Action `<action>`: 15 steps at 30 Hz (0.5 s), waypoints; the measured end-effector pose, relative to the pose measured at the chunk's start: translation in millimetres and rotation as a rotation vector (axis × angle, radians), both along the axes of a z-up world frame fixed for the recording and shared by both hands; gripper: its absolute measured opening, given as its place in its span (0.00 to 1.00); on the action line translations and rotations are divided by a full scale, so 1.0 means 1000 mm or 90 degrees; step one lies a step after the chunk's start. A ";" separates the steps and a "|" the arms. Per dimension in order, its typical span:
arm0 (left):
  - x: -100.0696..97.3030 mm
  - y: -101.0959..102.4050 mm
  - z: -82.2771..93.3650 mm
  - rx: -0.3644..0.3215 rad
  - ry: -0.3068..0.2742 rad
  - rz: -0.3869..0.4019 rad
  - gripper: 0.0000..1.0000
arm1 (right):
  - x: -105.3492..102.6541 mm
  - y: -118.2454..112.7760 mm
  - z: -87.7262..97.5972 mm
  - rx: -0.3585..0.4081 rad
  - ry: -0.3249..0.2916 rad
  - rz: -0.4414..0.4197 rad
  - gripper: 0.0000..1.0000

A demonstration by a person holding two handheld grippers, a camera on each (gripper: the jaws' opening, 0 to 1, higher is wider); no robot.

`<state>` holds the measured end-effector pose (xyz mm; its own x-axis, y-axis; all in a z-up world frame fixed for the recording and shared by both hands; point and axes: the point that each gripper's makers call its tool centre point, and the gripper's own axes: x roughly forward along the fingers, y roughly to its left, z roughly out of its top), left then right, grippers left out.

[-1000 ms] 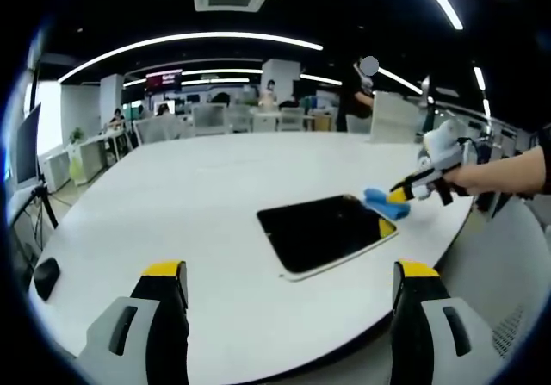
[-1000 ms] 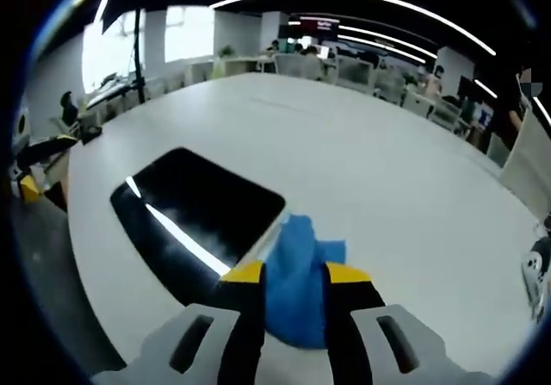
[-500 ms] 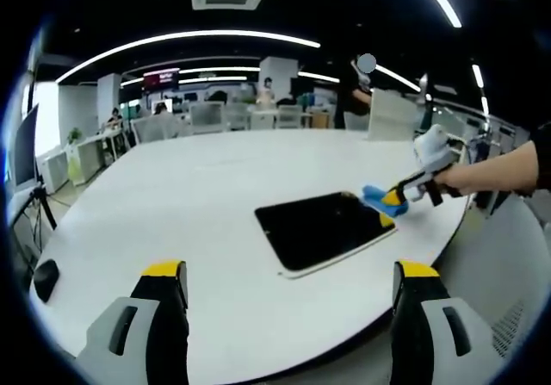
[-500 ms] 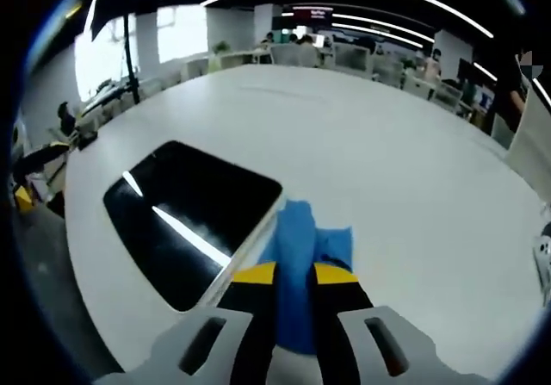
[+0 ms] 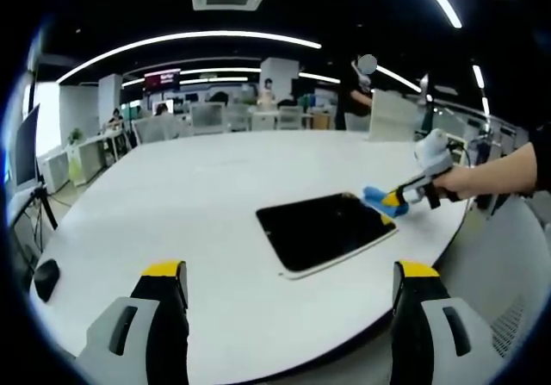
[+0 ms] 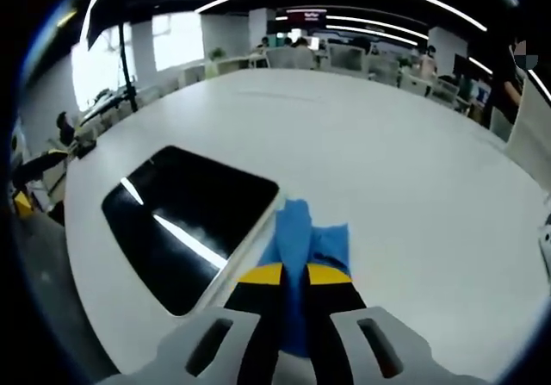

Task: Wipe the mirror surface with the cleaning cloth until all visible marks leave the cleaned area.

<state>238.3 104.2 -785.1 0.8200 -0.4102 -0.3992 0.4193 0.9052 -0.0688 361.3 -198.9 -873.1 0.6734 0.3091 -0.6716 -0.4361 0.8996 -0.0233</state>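
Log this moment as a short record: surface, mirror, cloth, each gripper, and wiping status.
surface: large white oval table, in an open office
mirror: dark, flat rectangular mirror with rounded corners, lying on the table and reflecting ceiling light strips
cloth: blue cleaning cloth, resting on the table at the mirror's edge
right gripper: shut on the cloth, held by a person's hand
left gripper: open, holds nothing, above the near table edge
status: cloth beside the mirror, not on the glass; marks too fine to tell
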 end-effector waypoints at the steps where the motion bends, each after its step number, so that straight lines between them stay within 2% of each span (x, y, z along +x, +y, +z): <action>1: 0.000 0.000 0.000 0.000 0.001 0.000 0.99 | 0.000 0.000 0.000 0.001 -0.001 -0.001 0.03; 11: 0.000 0.000 0.000 -0.001 -0.001 0.000 0.99 | 0.001 0.000 0.001 0.010 -0.001 -0.020 0.02; 15: 0.000 -0.001 0.001 -0.003 -0.002 -0.001 0.99 | 0.006 0.004 0.007 0.022 0.003 -0.016 0.01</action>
